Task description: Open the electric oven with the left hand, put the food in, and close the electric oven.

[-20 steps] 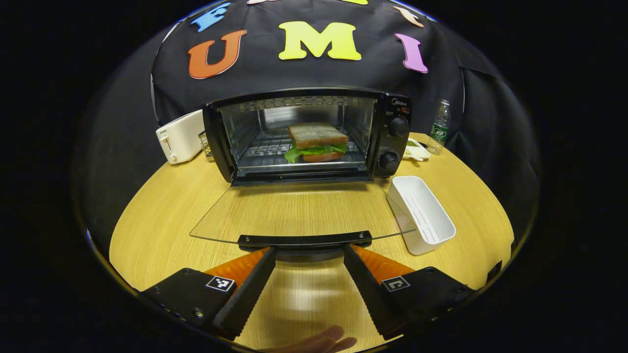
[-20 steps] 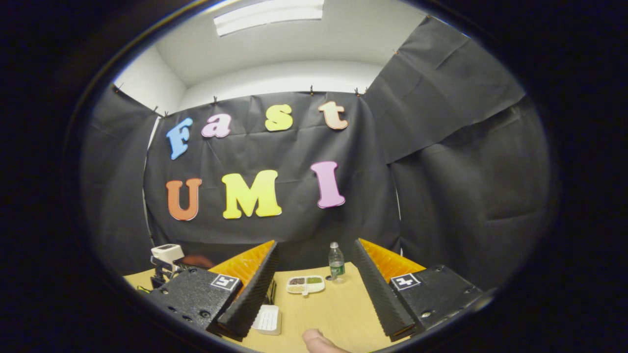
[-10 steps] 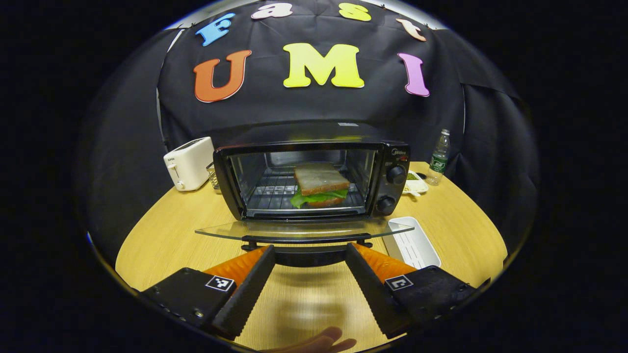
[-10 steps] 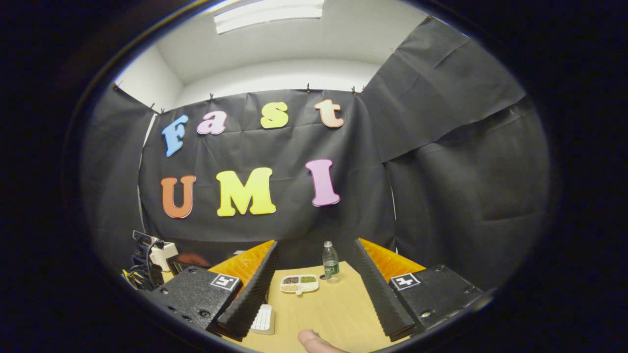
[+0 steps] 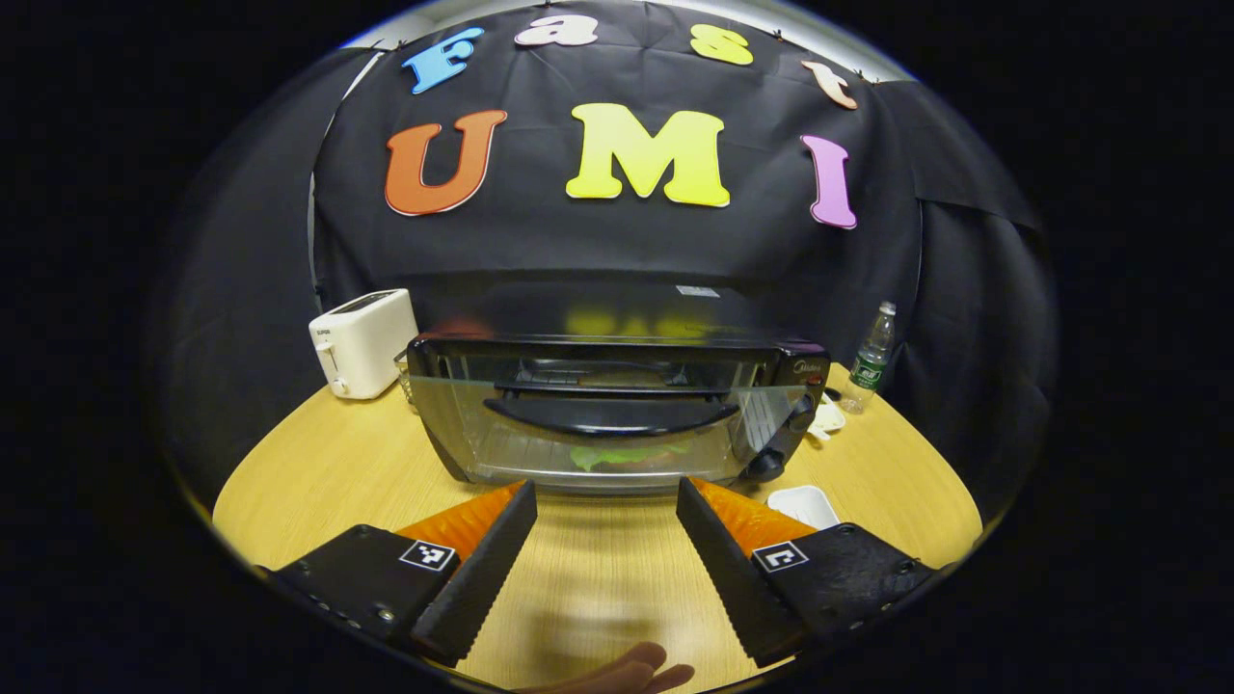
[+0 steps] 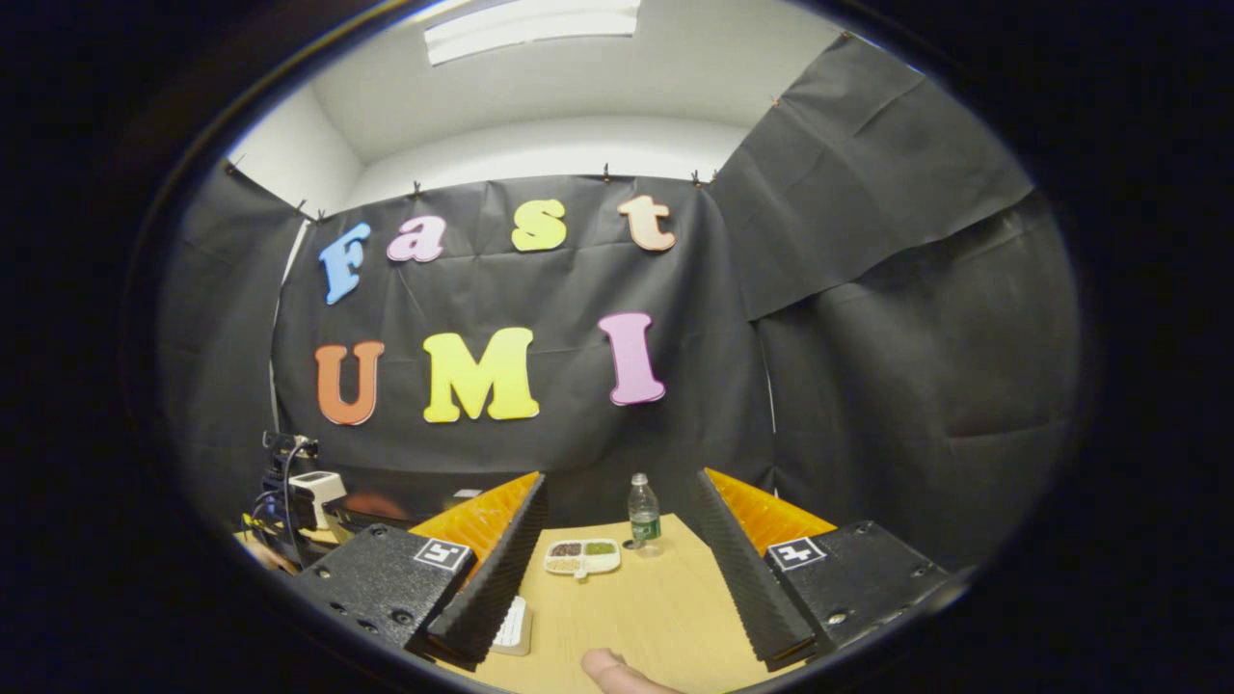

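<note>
Left gripper spread before glass-doored black oven

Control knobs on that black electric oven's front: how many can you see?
2. Both sit on the black electric oven's right-hand panel in the left gripper view: the upper black knob and the lower black knob below it. The tilted glass door may hide other controls.

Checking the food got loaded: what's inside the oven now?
Through the oven's glass door, a strip of green lettuce shows low in the middle. The door's handle and reflections hide the rest of the food and the rack.
</note>
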